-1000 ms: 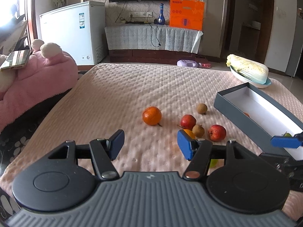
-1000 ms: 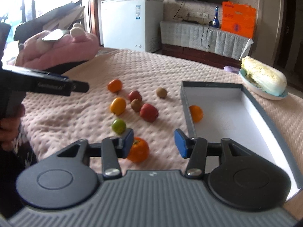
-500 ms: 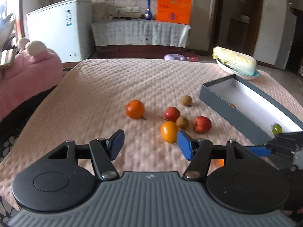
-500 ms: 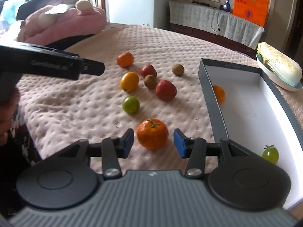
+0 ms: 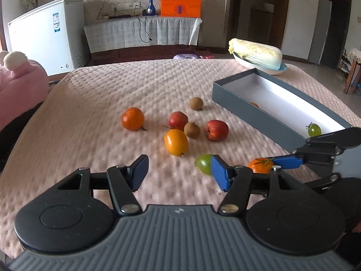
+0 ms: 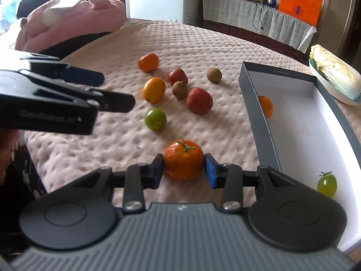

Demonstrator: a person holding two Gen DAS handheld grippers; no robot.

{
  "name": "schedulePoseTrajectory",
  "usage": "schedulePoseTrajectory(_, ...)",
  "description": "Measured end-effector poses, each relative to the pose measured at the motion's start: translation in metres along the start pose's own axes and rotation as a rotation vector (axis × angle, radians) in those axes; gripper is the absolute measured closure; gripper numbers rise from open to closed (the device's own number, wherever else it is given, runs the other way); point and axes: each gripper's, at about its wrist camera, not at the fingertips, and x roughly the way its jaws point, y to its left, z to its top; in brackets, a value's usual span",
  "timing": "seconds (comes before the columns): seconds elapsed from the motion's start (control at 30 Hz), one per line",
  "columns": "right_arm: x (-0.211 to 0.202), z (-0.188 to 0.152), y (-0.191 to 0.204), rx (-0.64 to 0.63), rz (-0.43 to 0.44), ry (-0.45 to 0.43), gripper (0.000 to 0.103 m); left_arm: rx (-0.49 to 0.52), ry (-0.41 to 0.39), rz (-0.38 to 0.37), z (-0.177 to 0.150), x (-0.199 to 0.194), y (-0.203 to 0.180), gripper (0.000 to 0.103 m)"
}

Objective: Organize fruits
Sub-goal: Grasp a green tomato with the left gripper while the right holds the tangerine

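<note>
A round orange tangerine with a green stalk (image 6: 183, 159) sits on the pink dimpled blanket (image 6: 203, 45), squarely between the blue-padded fingers of the right gripper (image 6: 183, 169). Its jaws have just been closing, and both pads now appear to touch the fruit's flanks, left and right, with no gap to be seen. The fruit is near-round, so no long axis governs the hold; its stalk points up and slightly away from the hand.

Just to the right lies the long grey cardboard box with a white lining (image 6: 259, 103), its near wall beside the gripper's right finger. The coming move, by my reckoning, is a short lift up and rightward over that wall. Inside already are a small orange fruit (image 6: 266, 106) against the left wall and a green grape-like fruit (image 6: 327, 184) near the front corner.

The left gripper (image 5: 178, 169) hangs about half open and holds nothing (a green round fruit (image 5: 203, 163) lies just beyond its right finger). Farther out on the blanket: a yellow-orange oval fruit (image 5: 175, 141), two red fruits (image 5: 216, 130), two brown ones (image 5: 191, 130) and another tangerine (image 5: 133, 118). A napa cabbage in a pale dish (image 5: 256, 53) rests behind the box.
</note>
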Motion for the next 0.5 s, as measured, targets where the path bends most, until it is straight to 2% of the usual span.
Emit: schedulePoseTrajectory(0.5, -0.024, -0.014, -0.020, 0.003, 0.012, 0.008, 0.061, 0.031, 0.077, 0.028, 0.000, 0.037, -0.028, 0.037)
